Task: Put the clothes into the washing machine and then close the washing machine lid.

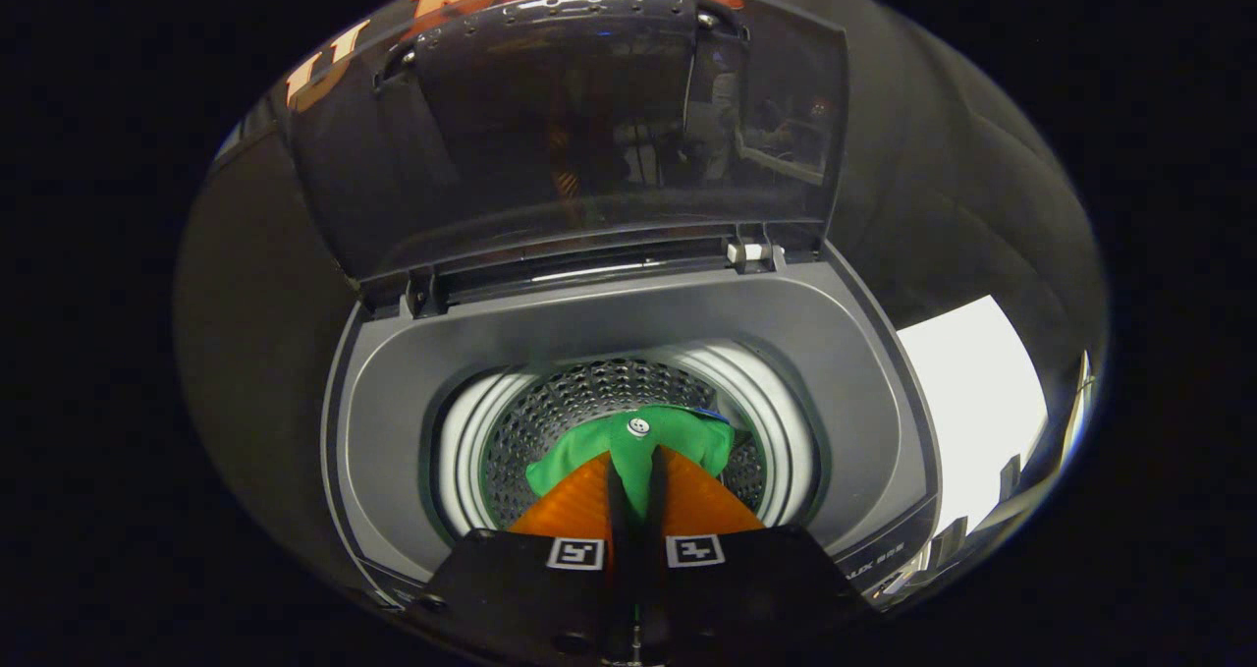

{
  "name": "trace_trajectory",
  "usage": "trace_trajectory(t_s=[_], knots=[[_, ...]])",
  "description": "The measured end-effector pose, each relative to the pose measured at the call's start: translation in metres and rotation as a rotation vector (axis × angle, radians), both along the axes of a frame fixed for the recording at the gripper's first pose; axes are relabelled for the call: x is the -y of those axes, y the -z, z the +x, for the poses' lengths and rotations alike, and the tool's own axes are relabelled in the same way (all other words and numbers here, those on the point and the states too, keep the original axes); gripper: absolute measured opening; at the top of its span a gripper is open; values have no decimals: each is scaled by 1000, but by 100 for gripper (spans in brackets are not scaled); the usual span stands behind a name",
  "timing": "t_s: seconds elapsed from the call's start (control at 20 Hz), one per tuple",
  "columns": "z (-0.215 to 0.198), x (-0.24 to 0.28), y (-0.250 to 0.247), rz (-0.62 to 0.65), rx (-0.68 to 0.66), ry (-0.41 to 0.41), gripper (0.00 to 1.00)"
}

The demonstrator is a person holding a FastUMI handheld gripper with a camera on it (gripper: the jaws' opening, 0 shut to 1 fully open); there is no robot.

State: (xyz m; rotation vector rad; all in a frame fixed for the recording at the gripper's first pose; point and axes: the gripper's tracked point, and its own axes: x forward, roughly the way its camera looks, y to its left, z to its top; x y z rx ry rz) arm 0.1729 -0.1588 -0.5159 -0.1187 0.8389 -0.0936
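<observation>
A green garment [643,446] with a small white button hangs pinched between my two fingers, over the mouth of the washing machine's drum [550,421]. My gripper [633,475] is shut on the cloth, its fingers almost touching with a strip of green between them. The drum is a perforated metal tub ringed in white, set in the grey top of the washing machine [628,323]. The machine's dark see-through lid [579,127] stands upright and open at the back, beyond the drum.
Black cloth walls surround the machine on both sides and behind. A bright white surface [972,402] shows to the right of the machine. The machine's front control strip [879,554] lies just right of my fingers.
</observation>
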Motion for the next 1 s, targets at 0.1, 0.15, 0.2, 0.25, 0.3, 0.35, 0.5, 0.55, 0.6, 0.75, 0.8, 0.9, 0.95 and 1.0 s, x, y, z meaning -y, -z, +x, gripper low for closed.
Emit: trace_trajectory(t_s=[0.1, 0.15, 0.2, 0.25, 0.3, 0.35, 0.5, 0.55, 0.6, 0.75, 0.8, 0.9, 0.95, 1.0], knots=[[-3, 1, 3, -10, -4, 16, 17], [-7, 2, 2, -16, -7, 23, 22], [-8, 1, -1, -21, 4, 26, 31], [-9, 1, -6, -31, 17, 28, 39], [-11, 1, -11, -39, 25, 26, 44], [-14, 1, -15, -46, 27, 24, 48], [-23, 2, -31, -65, 43, 35, 66], [-26, 3, -37, -66, 52, 44, 73], [-27, 4, -42, -64, 60, 54, 80], [-34, 0, -62, -63, 96, 79, 100], [-35, -2, -68, -68, 112, 80, 100], [-35, -9, -85, -80, 142, 73, 100], [-37, -13, -94, -86, 150, 67, 100], [-37, -18, -103, -85, 151, 62, 100]])
